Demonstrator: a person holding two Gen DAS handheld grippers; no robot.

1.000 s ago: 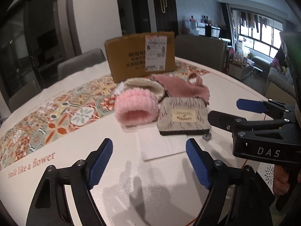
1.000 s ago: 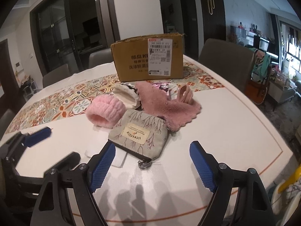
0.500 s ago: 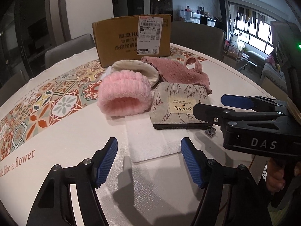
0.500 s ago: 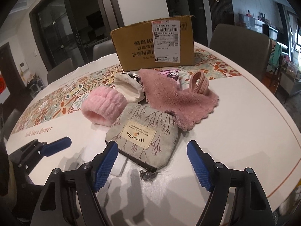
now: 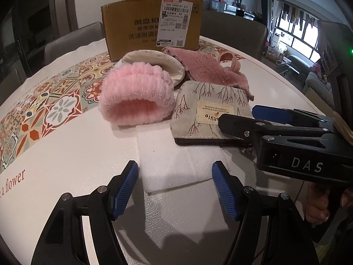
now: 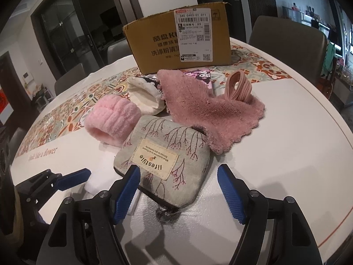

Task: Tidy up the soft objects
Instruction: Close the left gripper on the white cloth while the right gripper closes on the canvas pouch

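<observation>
A pile of soft things lies on the round table: a fluffy pink band (image 5: 136,95) (image 6: 112,119), a cream pouch (image 5: 158,63) (image 6: 143,95), a dusty pink cloth (image 5: 207,70) (image 6: 205,108), a pink ribbed loop (image 6: 239,86), a grey "lifestyle" zip pouch (image 5: 209,112) (image 6: 163,161) and a folded white cloth (image 5: 174,161). My left gripper (image 5: 175,190) is open, its jaws either side of the white cloth's near edge. My right gripper (image 6: 178,192) is open over the grey pouch's near end; it also shows in the left wrist view (image 5: 242,119).
A brown cardboard box (image 5: 152,26) (image 6: 178,42) stands behind the pile on a patterned runner (image 5: 50,101). Grey chairs (image 6: 286,37) ring the white table (image 6: 297,154). The left gripper shows in the right wrist view (image 6: 72,176).
Both grippers have moved forward and down toward the pile. The left now straddles the white cloth's edge, the right reaches over the grey pouch. Both stay open.
</observation>
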